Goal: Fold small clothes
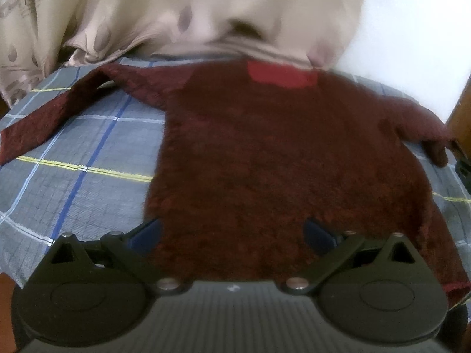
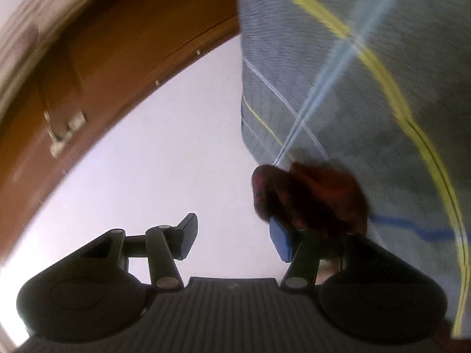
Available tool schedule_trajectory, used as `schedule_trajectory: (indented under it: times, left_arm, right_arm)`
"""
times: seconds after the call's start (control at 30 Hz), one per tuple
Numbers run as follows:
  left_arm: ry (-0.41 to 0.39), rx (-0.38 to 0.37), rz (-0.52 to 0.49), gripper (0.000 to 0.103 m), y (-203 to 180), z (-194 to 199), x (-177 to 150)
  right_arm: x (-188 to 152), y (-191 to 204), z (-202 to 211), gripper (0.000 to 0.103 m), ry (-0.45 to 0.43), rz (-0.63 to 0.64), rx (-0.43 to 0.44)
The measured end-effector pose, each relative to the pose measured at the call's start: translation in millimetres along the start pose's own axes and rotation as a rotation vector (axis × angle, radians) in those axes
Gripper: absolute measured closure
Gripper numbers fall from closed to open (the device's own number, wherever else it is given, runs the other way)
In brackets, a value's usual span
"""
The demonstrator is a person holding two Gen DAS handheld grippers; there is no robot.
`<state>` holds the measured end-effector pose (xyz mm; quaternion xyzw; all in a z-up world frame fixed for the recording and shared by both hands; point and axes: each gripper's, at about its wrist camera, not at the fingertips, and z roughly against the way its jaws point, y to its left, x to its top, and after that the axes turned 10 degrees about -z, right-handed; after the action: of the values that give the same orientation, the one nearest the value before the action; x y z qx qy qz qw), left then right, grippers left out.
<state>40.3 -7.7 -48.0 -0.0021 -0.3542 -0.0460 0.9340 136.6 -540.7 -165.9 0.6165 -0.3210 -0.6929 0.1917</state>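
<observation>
Right wrist view, right gripper (image 2: 232, 236) level, fingers (image 2: 281, 242) apart (sleeve (image 2: 312, 197) beside).

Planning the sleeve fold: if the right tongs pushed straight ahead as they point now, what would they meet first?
Probably nothing near. Between the open right tongs lies only the pale floor; the maroon sleeve cuff and checked bedcover sit off to one side, though depth is unclear.

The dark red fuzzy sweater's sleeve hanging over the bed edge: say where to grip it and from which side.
Grip the dark red fuzzy sweater's cuff, coming level from beyond the plaid bedsheet's edge. It overhangs there, bunched and free, beside the right gripper.
</observation>
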Motion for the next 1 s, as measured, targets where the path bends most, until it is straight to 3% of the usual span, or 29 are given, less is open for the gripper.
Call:
schedule_trajectory:
  times: [0.3,0.33,0.4,0.5,0.63,0.73,0.77,0.83,0.87,0.9,0.93,0.97,1.0]
  left_arm:
    - [0.02,0.027,0.028,0.0,8,-2,2]
    - [0.019,0.027,0.029,0.0,9,-1,2]
    - [0.009,0.03,0.024,0.0,9,0,2]
    - [0.009,0.039,0.019,0.0,10,0,2]
    - [0.032,0.037,0.037,0.0,12,-6,0]
    - [0.045,0.028,0.044,0.0,13,-8,-4]
    - [0.049,0.027,0.042,0.0,12,-8,-5]
    - [0.052,0.027,0.034,0.0,12,-7,-5]
    - [0.047,0.029,0.031,0.0,12,-5,-6]
    - [0.043,0.033,0.029,0.0,12,-4,-6]
    - [0.04,0.036,0.029,0.0,13,-2,-6]
    - [0.036,0.037,0.03,0.0,15,0,-7]
    - [0.031,0.036,0.032,0.0,16,2,-7]
  right_arm:
    - [13,-18,-21,0.049,-0.089,-0.033,-0.067]
    - [16,-18,-25,0.066,-0.093,-0.035,-0.075]
    - [16,-4,-31,0.089,-0.083,0.071,-0.109]
    - [4,35,-39,0.089,-0.05,0.389,-0.147]
    - [-75,99,-52,0.089,0.123,1.184,-0.117]
    - [-134,95,-44,0.091,0.195,1.82,-0.108]
    - [-136,89,-43,0.091,0.198,1.908,-0.148]
    - [-113,86,-50,0.091,0.203,1.833,-0.296]
    - [-100,84,-51,0.09,0.165,1.79,-0.366]
    - [-86,83,-51,0.084,0.134,1.735,-0.444]
    - [-68,83,-48,0.082,0.128,1.613,-0.502]
    - [-57,83,-39,0.082,0.135,1.505,-0.495]
    - [-50,83,-27,0.075,0.14,1.413,-0.473]
